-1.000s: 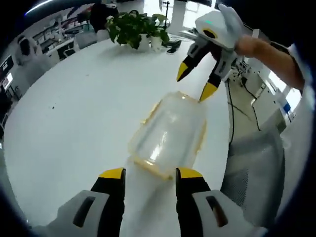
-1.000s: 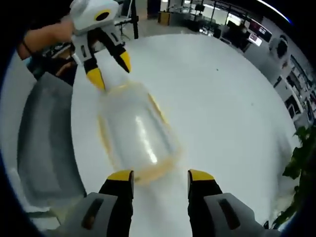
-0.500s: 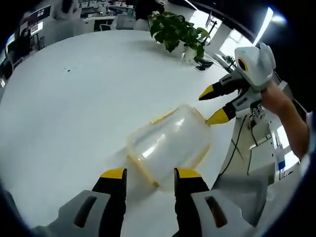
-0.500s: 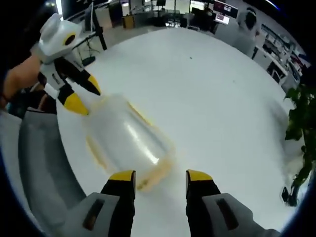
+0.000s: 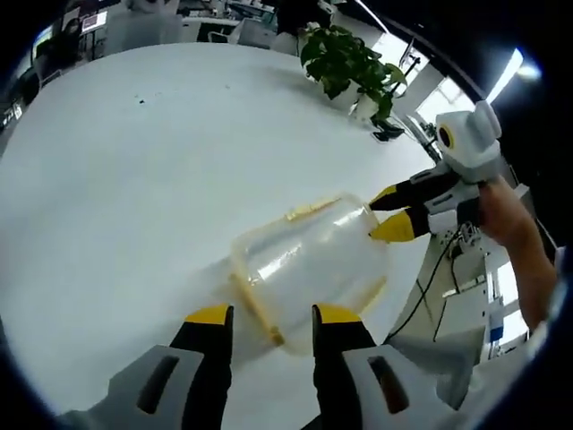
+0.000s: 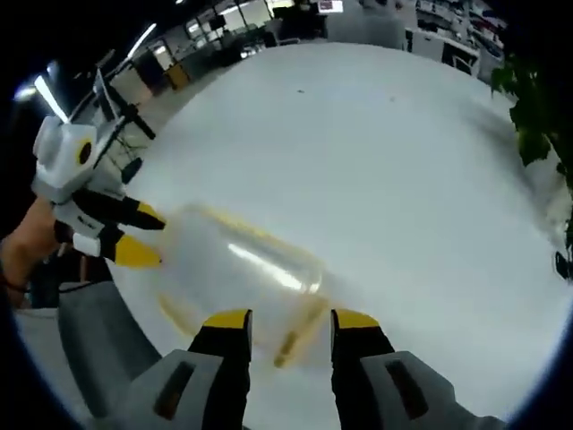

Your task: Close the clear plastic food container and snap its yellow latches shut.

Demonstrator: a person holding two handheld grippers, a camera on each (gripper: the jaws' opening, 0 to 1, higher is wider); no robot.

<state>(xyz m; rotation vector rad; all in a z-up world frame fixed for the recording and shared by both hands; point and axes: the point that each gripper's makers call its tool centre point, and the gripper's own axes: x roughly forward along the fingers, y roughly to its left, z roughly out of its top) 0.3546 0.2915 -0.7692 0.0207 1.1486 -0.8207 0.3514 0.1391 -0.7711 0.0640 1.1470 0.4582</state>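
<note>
Clear plastic food container (image 5: 309,269): on white counter (image 5: 134,161), near its edge, yellow latches (image 5: 258,309) showing. Left tongs (image 5: 264,315) parted, empty, at one end; right tongs (image 6: 291,315) parted, empty, at the opposite end. Risk: uneven pressing could slide container off the counter edge.

The clear plastic food container (image 5: 309,264) sits on the white table (image 5: 134,179) near its edge, lid on. It's a see-through rounded rectangle with pale yellow trim along the rim. One yellow latch (image 5: 309,210) shows on a long side, another (image 6: 295,336) on the near end, looking flipped outward.
</note>
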